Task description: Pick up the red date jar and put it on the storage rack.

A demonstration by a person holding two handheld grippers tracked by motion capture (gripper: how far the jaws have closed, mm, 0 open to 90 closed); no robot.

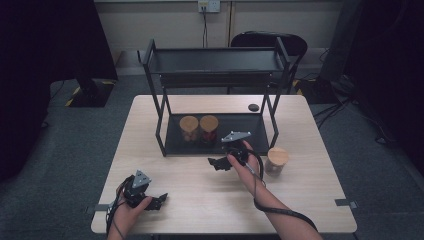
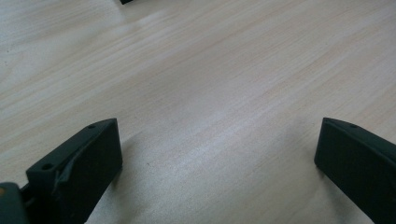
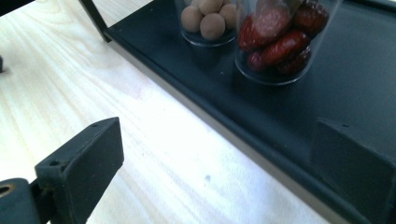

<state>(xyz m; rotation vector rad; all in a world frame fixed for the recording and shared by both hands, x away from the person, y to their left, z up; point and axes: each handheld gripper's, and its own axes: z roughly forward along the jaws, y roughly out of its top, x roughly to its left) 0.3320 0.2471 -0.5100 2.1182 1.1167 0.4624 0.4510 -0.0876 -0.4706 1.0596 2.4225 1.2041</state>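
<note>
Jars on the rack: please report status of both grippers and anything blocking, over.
Left gripper open, empty, low over table. Right gripper open, empty, before rack, facing two jars. Third jar stands outside rack. Nothing in the way.

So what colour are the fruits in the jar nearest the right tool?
Dark red, glossy fruits in a clear glass jar; the right gripper view shows them best.

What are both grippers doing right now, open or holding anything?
Left gripper: jaws open, nothing between them, over bare table.
Right gripper: jaws open, empty, at the shelf's front edge.
</note>
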